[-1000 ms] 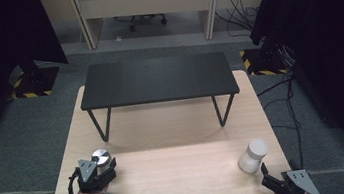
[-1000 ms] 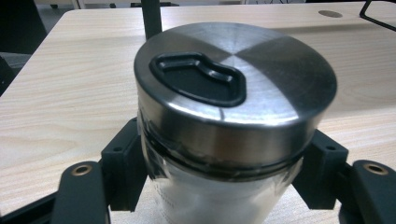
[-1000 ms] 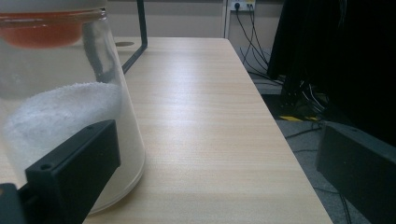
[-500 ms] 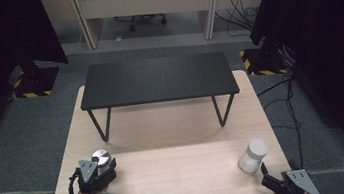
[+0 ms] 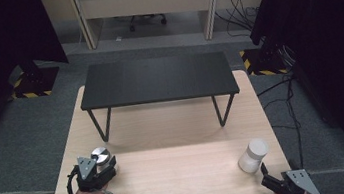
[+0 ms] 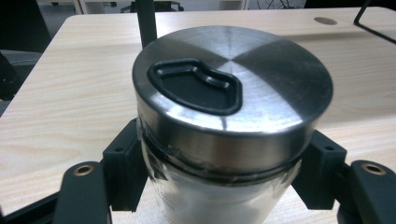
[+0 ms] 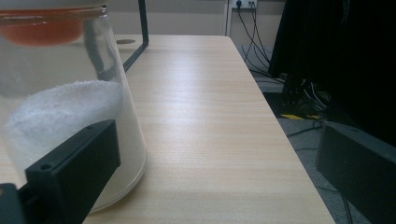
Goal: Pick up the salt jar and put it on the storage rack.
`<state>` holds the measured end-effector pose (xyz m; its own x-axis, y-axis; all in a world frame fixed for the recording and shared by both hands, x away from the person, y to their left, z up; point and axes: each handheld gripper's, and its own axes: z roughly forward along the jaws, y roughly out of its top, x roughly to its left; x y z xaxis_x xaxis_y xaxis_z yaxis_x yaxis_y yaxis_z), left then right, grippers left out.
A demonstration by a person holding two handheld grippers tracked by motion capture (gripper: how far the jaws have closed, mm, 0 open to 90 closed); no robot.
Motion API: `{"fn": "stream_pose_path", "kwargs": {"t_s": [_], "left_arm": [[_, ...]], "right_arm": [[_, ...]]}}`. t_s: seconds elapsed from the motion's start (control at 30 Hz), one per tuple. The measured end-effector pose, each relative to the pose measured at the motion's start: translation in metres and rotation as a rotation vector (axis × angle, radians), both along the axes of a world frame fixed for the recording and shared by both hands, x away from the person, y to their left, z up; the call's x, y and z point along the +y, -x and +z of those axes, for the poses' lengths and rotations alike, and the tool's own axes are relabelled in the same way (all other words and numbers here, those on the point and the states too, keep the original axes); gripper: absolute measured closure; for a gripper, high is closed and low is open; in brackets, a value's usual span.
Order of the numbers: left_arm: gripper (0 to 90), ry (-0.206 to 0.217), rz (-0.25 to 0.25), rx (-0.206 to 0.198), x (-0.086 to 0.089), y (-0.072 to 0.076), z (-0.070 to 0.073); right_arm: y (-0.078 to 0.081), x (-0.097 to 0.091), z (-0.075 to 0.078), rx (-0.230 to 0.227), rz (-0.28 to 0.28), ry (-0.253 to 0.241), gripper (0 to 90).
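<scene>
My left hand-held gripper [image 6: 219, 186] clamps the steel-lidded glass jar [image 6: 229, 116] of white powder; its base is cut off. My right hand-held gripper [image 7: 205, 158] gapes beside the other jar [image 7: 60, 102].

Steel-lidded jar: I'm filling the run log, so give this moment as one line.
left gripper: shut on steel-lidded jar | right gripper: open beside white jar | table

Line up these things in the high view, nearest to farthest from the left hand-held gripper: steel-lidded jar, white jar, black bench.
1. Steel-lidded glass jar, between its jaws at the table's left.
2. Low black metal bench, across the far side.
3. White-lidded clear jar, far right.
</scene>
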<state>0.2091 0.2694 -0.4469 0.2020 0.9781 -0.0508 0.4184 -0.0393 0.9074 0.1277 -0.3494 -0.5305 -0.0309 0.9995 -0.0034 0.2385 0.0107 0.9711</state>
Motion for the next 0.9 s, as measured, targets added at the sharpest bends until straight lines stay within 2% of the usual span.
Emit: {"fn": "stream_pose_path", "kwargs": {"t_s": [0.2, 0.37, 0.5, 0.8, 0.9], "left_arm": [[30.6, 0.003, -0.007, -0.004, -0.003, -0.003, 0.013], [30.6, 0.039, -0.026, 0.023, -0.003, -0.013, 0.031], [30.6, 0.026, -0.029, 0.024, -0.009, -0.015, 0.038], [30.7, -0.003, -0.047, -0.002, -0.019, -0.021, 0.068], [30.7, -0.009, -0.05, -0.004, -0.02, -0.023, 0.073]], "right_arm": [[0.0, -0.001, 0.0, -0.002, 0.002, 0.0, 0.2], [0.0, 0.0, 0.0, -0.002, 0.008, 0.006, 0.2], [0.0, -0.001, -0.001, -0.004, 0.01, 0.007, 0.2], [0.001, -0.001, -0.002, -0.012, 0.017, 0.012, 0.2], [0.001, -0.001, -0.002, -0.013, 0.018, 0.011, 0.2]]}}
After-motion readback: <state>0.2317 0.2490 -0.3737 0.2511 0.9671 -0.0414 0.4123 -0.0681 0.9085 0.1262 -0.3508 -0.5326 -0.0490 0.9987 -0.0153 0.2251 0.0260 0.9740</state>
